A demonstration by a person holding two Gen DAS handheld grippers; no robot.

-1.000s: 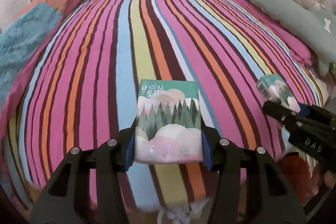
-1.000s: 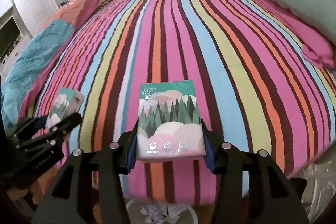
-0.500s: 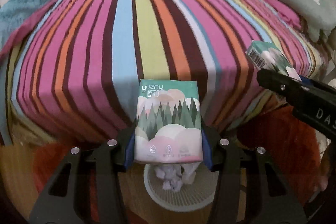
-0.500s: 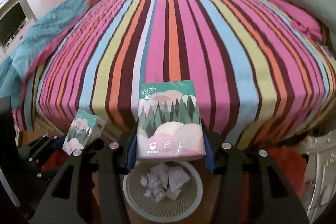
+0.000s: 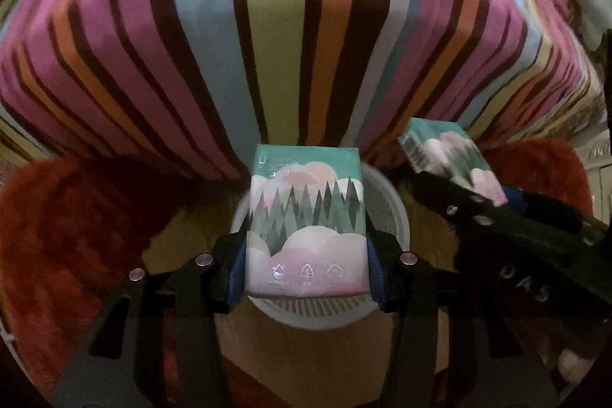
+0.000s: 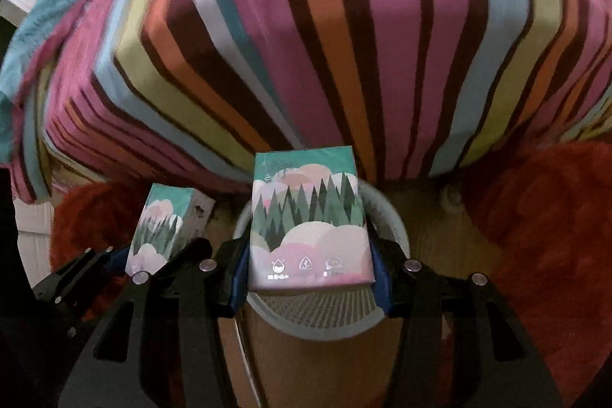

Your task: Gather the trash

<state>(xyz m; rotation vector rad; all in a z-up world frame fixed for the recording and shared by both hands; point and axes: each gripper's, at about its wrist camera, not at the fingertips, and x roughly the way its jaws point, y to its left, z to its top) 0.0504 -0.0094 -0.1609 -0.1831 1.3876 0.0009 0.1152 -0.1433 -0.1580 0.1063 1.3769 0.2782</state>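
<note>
Striped bedspread [image 5: 275, 37] in pink, orange, blue, yellow and brown fills the upper part of both wrist views and hangs down over the bed edge. Landmark: white round mesh wastebasket [image 5: 386, 217] on the wooden floor [image 6: 432, 236] at the foot of the bed. Shaggy red-orange rug [image 5: 76, 217] lies on the floor to both sides of the basket.

Left gripper [image 5: 306, 266]: jaws clamped on green tissue pack with forest print, left one [image 5: 306, 220], blue pads pressed against its 2 long sides. Pack is held flat, directly above the wastebasket, covering most of the opening; basket contents hidden.

Right gripper [image 6: 310, 266]: jaws clamped the same way on matching green tissue pack, right one [image 6: 310, 217], also above the wastebasket, rim visible on both sides and below.

Cross-check: in the left wrist view the right-hand pack [image 5: 451, 159] sits just right of the basket rim; in the right wrist view the left-hand pack [image 6: 164, 228] sits just left of the rim. The 2 packs are apart, not touching. Frames motion-blurred.
</note>
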